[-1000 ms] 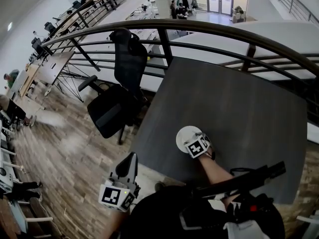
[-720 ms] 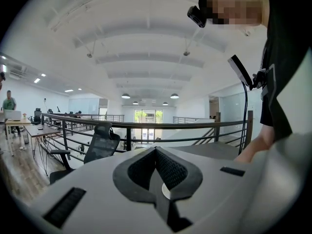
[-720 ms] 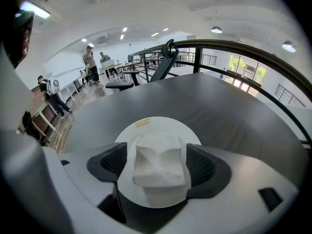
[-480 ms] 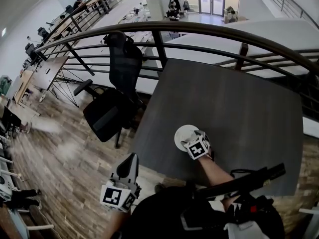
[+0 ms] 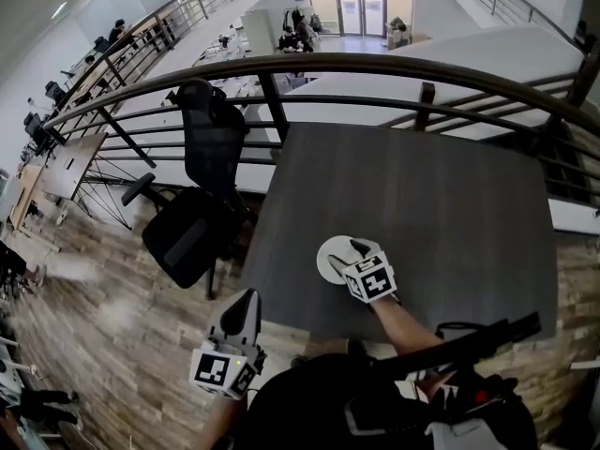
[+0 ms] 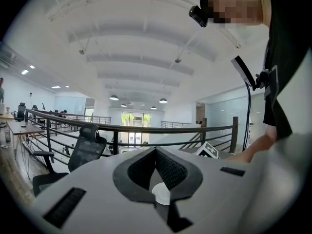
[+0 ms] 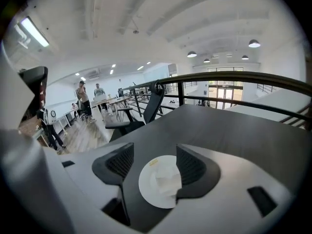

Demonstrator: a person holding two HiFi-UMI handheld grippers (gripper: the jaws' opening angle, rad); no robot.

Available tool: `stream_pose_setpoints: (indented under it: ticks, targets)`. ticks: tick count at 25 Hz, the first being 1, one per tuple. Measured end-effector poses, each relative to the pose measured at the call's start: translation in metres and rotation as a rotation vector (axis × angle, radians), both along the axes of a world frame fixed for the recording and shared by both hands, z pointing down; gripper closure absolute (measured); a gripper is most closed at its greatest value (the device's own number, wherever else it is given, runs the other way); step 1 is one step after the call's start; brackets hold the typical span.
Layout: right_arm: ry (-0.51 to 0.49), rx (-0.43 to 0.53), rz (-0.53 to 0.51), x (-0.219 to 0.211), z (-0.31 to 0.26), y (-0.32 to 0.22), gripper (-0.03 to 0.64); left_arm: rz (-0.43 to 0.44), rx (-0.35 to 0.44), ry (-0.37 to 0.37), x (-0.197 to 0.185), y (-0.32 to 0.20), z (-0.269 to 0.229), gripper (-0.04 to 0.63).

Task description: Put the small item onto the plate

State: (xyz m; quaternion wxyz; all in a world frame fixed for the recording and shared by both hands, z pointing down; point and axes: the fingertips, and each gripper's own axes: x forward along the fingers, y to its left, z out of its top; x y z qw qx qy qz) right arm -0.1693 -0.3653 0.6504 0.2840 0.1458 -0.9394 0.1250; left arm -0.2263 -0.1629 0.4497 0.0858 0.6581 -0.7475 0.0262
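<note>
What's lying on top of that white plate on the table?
A small crumpled white tissue lies on the plate. Whatever part of the plate sits beneath the tissue is covered and cannot be seen.

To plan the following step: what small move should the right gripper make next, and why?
Probably draw the right gripper back: the crumpled white paper wad already lies on the round white plate, and the jaws, just closing partly, grip nothing.
</note>
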Motion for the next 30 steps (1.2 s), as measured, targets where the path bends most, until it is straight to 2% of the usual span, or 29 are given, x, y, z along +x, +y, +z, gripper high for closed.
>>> stream_pose_setpoints:
  ticks: [2,7,12,16,20,22,30]
  targets:
    - [-0.042,0.003,0.023,0.005,-0.015,0.002,0.356,0.031,0.009,-0.001,0.004,-0.002,0.001,0.591]
    - [-0.176,0.003,0.055,0.009,-0.063,0.011,0.454,0.081,0.022,0.012,0.004,-0.008,0.006,0.591]
    - [-0.255,0.029,0.105,0.033,-0.108,0.025,0.5,0.155,0.043,0.026,0.018,-0.013,0.002,0.591]
    - [-0.285,0.036,0.166,0.054,-0.126,0.031,0.545,0.208,0.063,0.049,0.026,-0.017,-0.001,0.591]
    - [-0.306,0.06,0.213,0.068,-0.138,0.036,0.576,0.232,0.065,0.042,0.022,-0.018,0.0,0.591]
    - [-0.327,0.054,0.227,0.074,-0.144,0.039,0.615,0.243,0.065,0.046,0.021,-0.019,0.001,0.591]
    - [-0.358,0.125,0.276,0.097,-0.177,0.048,0.615,0.303,0.072,0.055,0.03,-0.026,0.0,0.591]
